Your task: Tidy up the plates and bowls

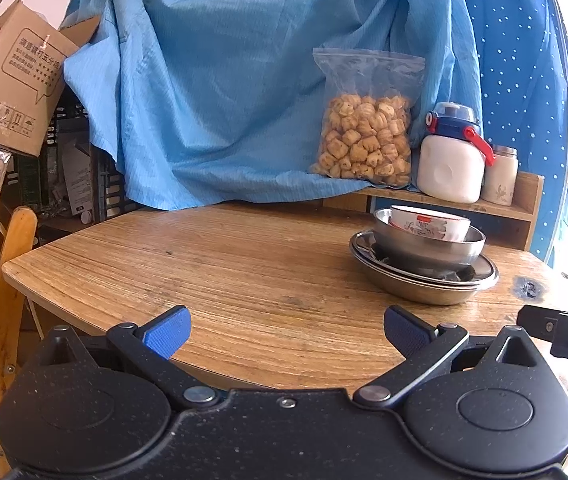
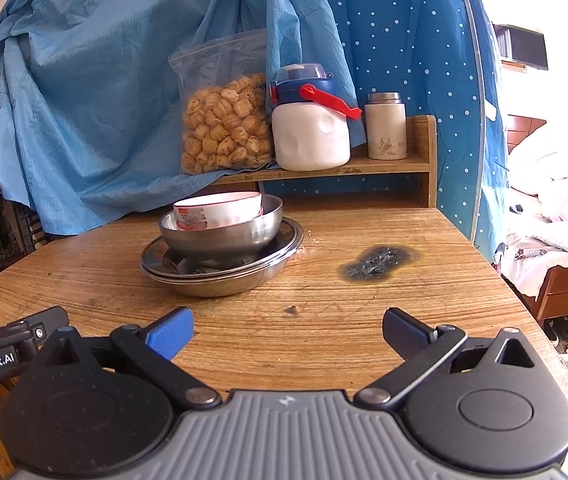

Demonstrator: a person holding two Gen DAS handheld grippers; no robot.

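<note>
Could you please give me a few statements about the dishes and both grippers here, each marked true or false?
1. The white bowl sits inside the steel bowl. True.
2. The steel bowl stands directly on the table. False: it rests on stacked steel plates.
3. The left gripper is shut on a plate. False: it is open and holds nothing.
4. The right gripper is open and empty. True.
5. The snack bag lies on the table beside the dishes. False: it stands on the wooden shelf behind them.

Both wrist views look low across the wooden table (image 1: 244,264), sharing the dish stack (image 2: 220,248).
</note>
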